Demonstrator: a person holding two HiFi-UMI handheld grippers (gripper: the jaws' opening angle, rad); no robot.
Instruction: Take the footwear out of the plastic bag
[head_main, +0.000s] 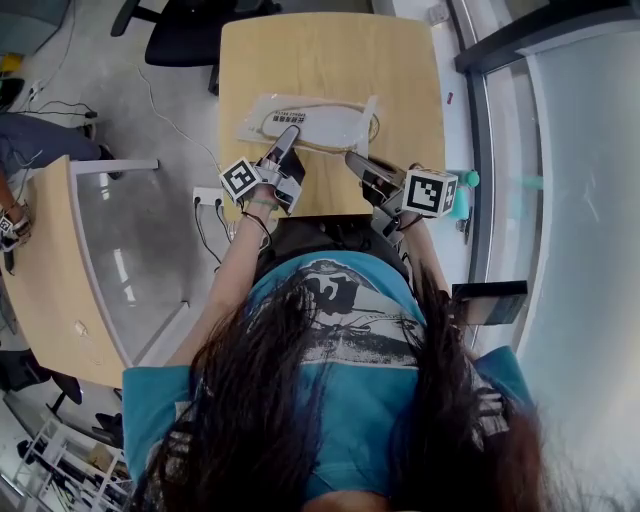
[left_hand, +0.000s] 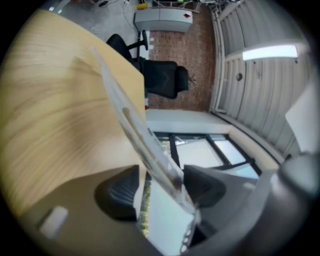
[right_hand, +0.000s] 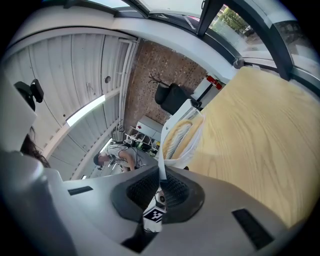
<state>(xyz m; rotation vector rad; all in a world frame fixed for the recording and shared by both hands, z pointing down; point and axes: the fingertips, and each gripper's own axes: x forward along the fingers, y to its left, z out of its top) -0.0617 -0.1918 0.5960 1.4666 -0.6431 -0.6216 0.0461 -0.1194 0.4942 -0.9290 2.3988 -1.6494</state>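
Observation:
A clear plastic bag (head_main: 262, 112) lies flat on the wooden table (head_main: 400, 60) with pale footwear (head_main: 335, 125) inside it. My left gripper (head_main: 290, 135) reaches over the bag's near left part. In the left gripper view the bag's edge (left_hand: 135, 135) runs between the jaws of the left gripper (left_hand: 160, 185). It lies against one pad, with a gap to the other, so the gripper is open. My right gripper (head_main: 352, 158) is at the bag's near right corner. In the right gripper view the right gripper (right_hand: 161, 187) is shut on a thin flap of the bag (right_hand: 182, 135).
A black office chair (head_main: 190, 30) stands beyond the table's far edge. Another desk (head_main: 50, 270) is at the left, with a power strip (head_main: 207, 197) on the floor between. A teal object (head_main: 462, 195) and a glass wall are at the right. A person (right_hand: 122, 155) stands far off.

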